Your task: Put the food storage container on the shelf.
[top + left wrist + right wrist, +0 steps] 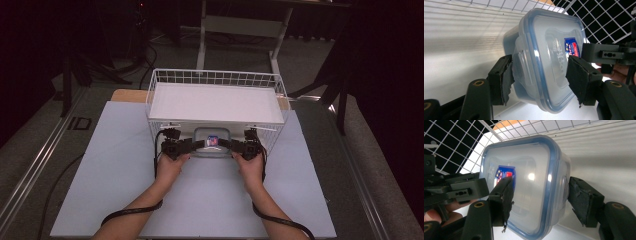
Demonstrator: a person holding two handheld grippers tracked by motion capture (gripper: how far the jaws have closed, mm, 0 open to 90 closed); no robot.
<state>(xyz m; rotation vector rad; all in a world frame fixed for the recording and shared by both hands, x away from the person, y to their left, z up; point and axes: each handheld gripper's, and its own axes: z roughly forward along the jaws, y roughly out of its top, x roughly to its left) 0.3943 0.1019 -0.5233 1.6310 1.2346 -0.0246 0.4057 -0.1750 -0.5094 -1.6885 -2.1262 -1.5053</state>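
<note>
A clear plastic container (212,136) with a blue-sealed lid and a red-and-blue label sits at the front opening of a white wire basket (215,77), under its white shelf board (215,102). My left gripper (197,144) is shut on the container's left end; in the left gripper view the container (544,50) stands on edge between the pads of the left gripper (540,80). My right gripper (228,144) is shut on the opposite end, and in the right gripper view the container (529,170) is clamped across lid and base by the right gripper (540,200).
The basket stands on a pale sheet (120,170) that covers the table, with open sheet on both sides and in front. Wire mesh walls (604,17) rise close behind the container. Cables trail from both grippers toward the near edge. A table frame (240,25) stands beyond.
</note>
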